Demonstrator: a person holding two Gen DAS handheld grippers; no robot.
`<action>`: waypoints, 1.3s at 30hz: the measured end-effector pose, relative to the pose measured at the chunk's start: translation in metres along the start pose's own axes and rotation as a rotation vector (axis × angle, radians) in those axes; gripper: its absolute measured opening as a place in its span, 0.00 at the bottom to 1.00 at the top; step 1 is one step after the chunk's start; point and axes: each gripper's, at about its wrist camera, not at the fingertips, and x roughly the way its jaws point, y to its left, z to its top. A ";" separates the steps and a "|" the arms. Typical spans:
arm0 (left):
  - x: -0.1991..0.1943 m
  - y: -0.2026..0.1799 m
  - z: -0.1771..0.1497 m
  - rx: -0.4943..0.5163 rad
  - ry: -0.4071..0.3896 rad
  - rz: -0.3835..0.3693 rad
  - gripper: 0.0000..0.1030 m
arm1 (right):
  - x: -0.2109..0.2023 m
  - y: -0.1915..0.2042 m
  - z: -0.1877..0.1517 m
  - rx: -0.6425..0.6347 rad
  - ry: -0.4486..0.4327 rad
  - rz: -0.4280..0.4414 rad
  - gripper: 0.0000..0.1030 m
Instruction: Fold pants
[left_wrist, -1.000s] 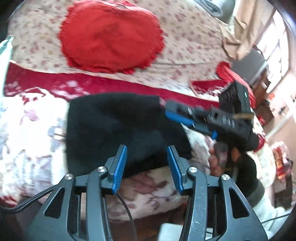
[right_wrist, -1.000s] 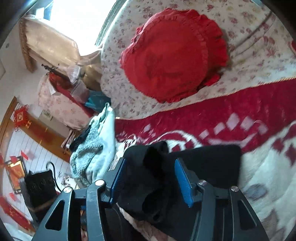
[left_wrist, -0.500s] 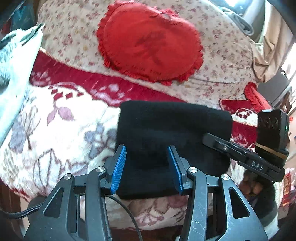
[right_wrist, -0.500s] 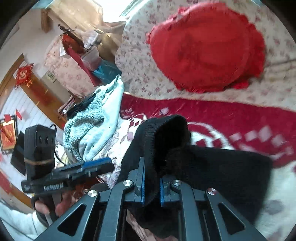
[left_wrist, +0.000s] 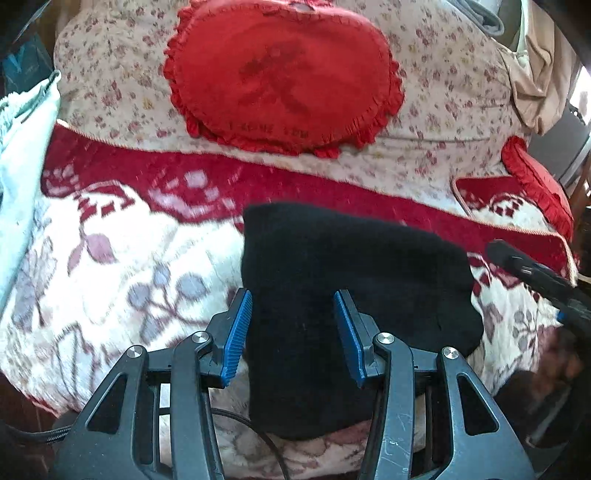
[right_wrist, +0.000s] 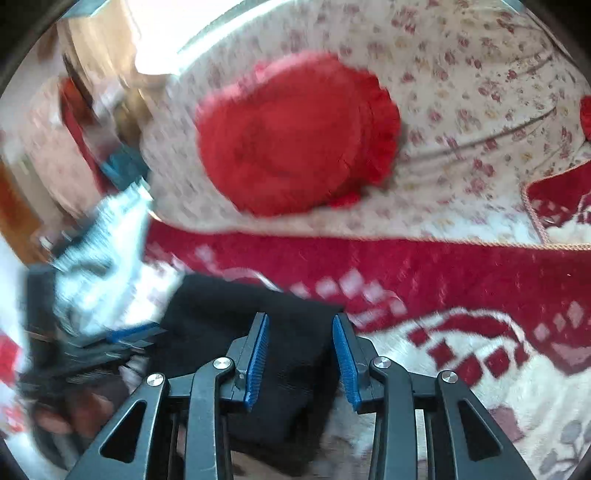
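Note:
The black pants lie folded into a compact bundle on the red-and-white patterned sofa blanket. My left gripper is open, its blue pads on either side of the bundle's near left part, not closed on it. My right gripper is open and empty, jaws straddling the right end of the pants. The right gripper also shows at the right edge of the left wrist view, and the left one, blurred, at the left of the right wrist view.
A red frilled heart cushion leans on the floral sofa back. A pale blue towel pile lies at the left end of the sofa. A second red cushion sits at the right.
My right gripper has opened and let go of the pants fold, which now lies flat. My left gripper has shifted left over the bundle and stayed open.

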 end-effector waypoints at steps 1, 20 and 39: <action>0.001 -0.001 0.003 0.000 -0.004 0.007 0.43 | -0.003 0.004 0.003 0.001 -0.009 0.051 0.33; 0.023 -0.007 0.007 -0.010 0.016 0.088 0.49 | 0.049 0.035 -0.007 -0.144 0.167 -0.071 0.32; -0.003 0.009 -0.026 -0.008 0.012 0.076 0.50 | 0.006 0.021 -0.048 -0.081 0.121 -0.059 0.40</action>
